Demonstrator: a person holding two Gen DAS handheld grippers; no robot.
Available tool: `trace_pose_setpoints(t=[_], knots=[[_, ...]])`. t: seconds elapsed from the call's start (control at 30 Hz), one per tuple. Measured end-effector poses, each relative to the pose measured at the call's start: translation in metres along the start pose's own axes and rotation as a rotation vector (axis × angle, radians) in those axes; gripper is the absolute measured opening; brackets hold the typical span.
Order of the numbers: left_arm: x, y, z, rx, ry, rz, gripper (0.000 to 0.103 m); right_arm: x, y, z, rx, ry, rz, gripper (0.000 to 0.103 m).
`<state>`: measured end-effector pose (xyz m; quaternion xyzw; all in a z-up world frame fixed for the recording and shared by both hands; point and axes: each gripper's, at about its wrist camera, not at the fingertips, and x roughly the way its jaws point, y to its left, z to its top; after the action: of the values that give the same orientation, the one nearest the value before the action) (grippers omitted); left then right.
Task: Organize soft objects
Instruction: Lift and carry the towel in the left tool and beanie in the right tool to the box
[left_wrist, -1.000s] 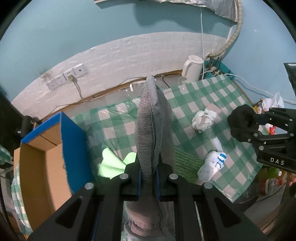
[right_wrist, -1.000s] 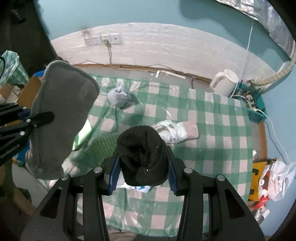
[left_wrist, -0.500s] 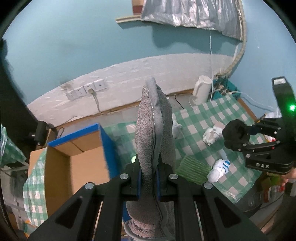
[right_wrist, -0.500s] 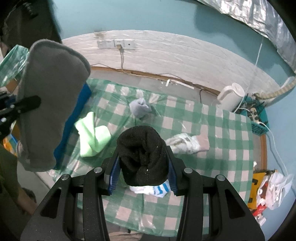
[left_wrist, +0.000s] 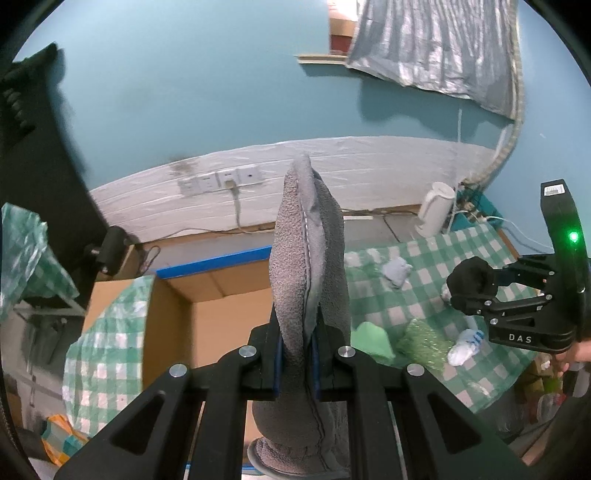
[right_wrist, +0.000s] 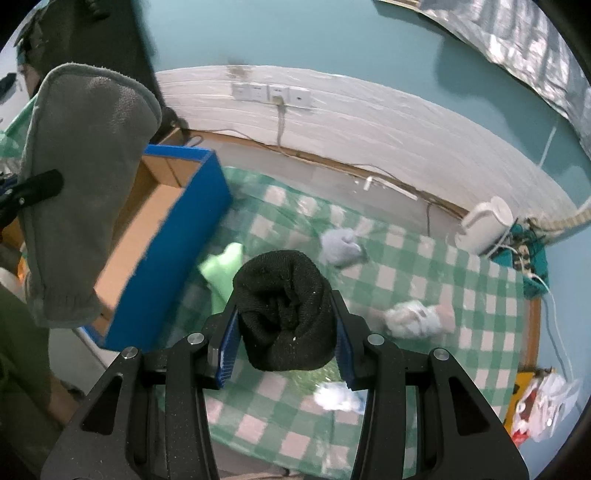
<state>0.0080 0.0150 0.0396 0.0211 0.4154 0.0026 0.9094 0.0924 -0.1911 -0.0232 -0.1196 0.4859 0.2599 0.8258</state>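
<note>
Two soft things are held up in the air at this moment. The left tongs (left_wrist: 295, 354) are pressed together on a grey fleece mitt (left_wrist: 306, 266), which is flat, fuzzy and has a stitched seam along its edge; it stands upright between the blue pads and hangs below them too. The right tongs (right_wrist: 284, 339) pinch a black knitted sock roll (right_wrist: 284, 310), round and thick, so they stay rather wide apart. Under the mitt is the open cardboard box (left_wrist: 221, 317) with a blue outer wall; its inside is bare brown cardboard. Beside the box, the table (right_wrist: 480, 288) carries a green checked plastic cloth. On it lie a light green cloth (right_wrist: 221, 269), a pale blue sock ball (right_wrist: 340, 245), a white crumpled bundle (right_wrist: 413, 319) and a white sock with blue stripes (left_wrist: 463, 345), all well apart.
</note>
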Motion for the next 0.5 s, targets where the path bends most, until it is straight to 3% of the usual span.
trace_pose_setpoints(t=[0.5], knots=[[0.008, 0.076, -0.032, -0.086, 0.04, 0.091, 0.012, 0.022, 0.1, 0.047, -0.136, 0.013, 0.078, 0.043]])
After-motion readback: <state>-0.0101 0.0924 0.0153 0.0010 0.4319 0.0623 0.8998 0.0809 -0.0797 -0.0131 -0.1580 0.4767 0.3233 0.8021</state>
